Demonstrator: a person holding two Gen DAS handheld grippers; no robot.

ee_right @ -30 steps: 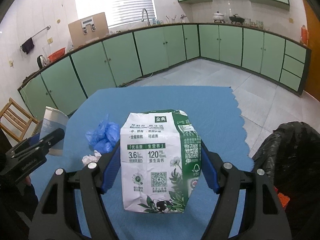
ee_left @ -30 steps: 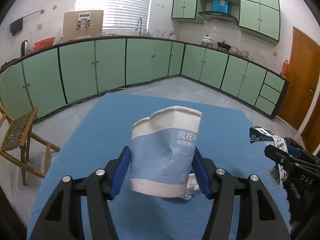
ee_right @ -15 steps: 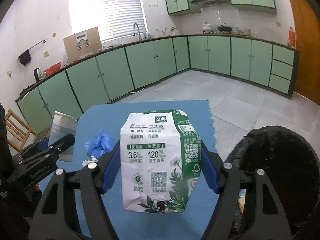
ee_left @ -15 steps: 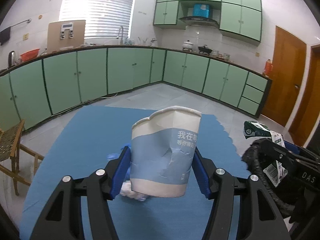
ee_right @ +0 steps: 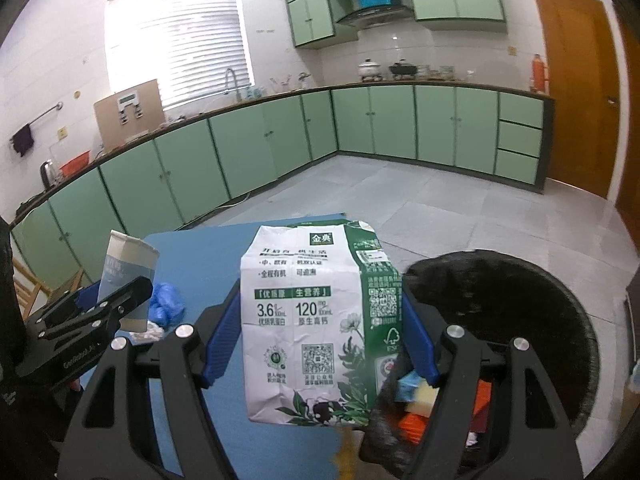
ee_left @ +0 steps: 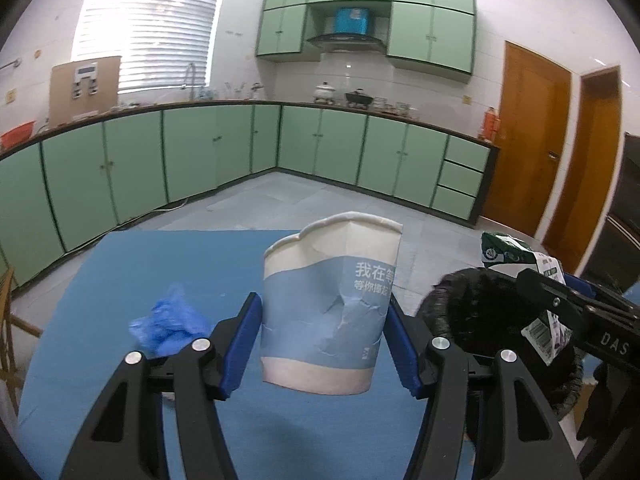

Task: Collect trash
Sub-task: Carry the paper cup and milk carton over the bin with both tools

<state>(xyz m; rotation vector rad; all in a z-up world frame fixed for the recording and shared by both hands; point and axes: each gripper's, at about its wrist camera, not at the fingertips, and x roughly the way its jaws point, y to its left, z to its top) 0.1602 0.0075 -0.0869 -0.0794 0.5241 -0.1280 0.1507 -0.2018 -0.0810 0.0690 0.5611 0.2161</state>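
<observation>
The left gripper holds a crumpled paper cup upright, with its blue-padded fingers clamped against the cup's two sides. The cup is white with a pale blue band and printed characters, its rim is dented, and its base hangs clear above the blue-covered table. A wad of blue plastic lies on the table to the left of the cup, just beyond the left finger. The right gripper holds a white and green milk carton, its fingers clamped on the carton's left and right faces. The carton stands upright in the grasp, creased, with its printed front toward the camera. In the right wrist view the carton sits at the table's right edge, beside the rim of a bin lined with a black trash bag. The bag is open, and orange, yellow and blue scraps lie inside it, below the right finger. The same view shows the left gripper at the left, carrying the cup above the table, with the blue plastic and a small crumpled white scrap just beside it on the table. In the left wrist view the right gripper and the carton appear at the right, directly over the black bag.
</observation>
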